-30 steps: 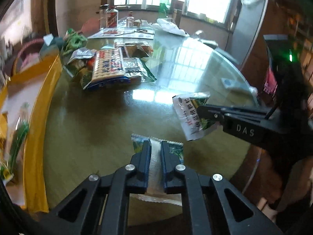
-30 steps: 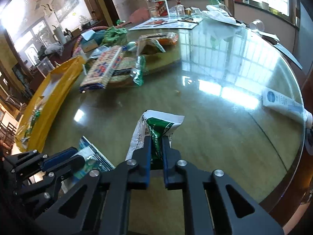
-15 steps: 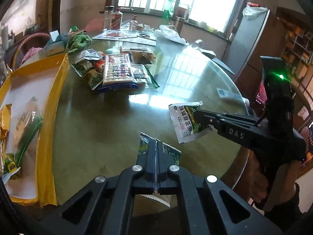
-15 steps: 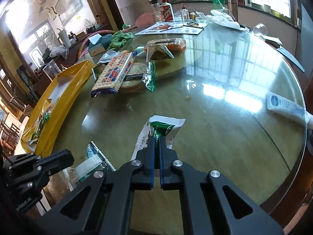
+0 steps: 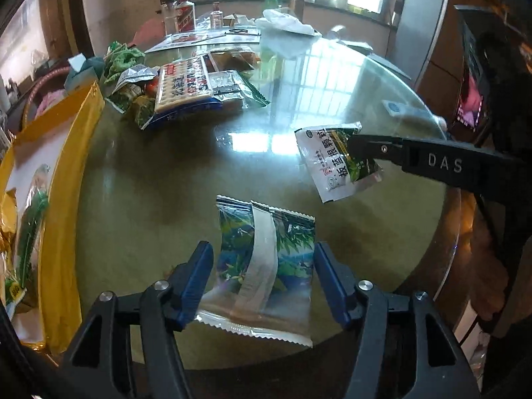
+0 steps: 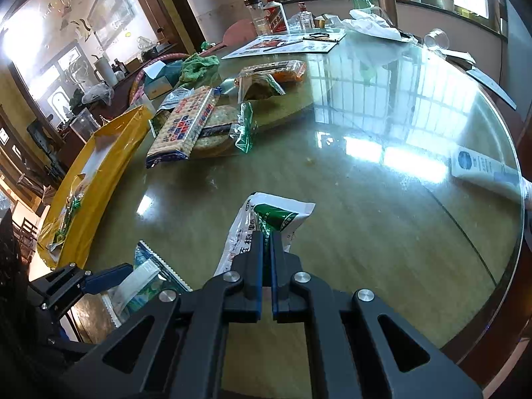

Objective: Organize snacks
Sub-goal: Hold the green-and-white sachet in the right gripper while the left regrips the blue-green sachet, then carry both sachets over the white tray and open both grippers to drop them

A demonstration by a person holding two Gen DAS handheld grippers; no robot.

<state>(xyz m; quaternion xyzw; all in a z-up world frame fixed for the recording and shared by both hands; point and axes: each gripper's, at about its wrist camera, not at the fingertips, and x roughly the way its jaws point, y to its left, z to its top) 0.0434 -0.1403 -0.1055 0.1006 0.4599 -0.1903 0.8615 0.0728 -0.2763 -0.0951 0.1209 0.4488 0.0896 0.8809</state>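
Where the glass table [image 5: 159, 179] curves toward its near edge, a leaf-printed snack pack [image 5: 266, 266] with a pale strip down its middle lies flat, its near end hanging over the rim. The left gripper [image 5: 262, 276] straddles it: its jaws have just been opening, and the blue pads [image 5: 199, 276] now stand clear on either side of the pack, so the pack lies between them but is not pinched. To the right, the right gripper [image 6: 266, 242] is clenched on a white-and-green sachet [image 6: 266, 219], holding it by one end above the glass so that the printed face hangs tilted toward the left camera. Farther back on the table sits a heap of snacks [image 5: 186, 89], topped by a long cracker pack [image 6: 186, 123] lying across a clear bag of round biscuits. Along the table's left side a yellow tray [image 5: 63, 199] holds a few more packets, one of them green. A white tube [image 6: 482, 173] lies near the right rim, and bottles [image 6: 269, 16], papers and a crumpled white bag crowd the far edge beneath the windows.
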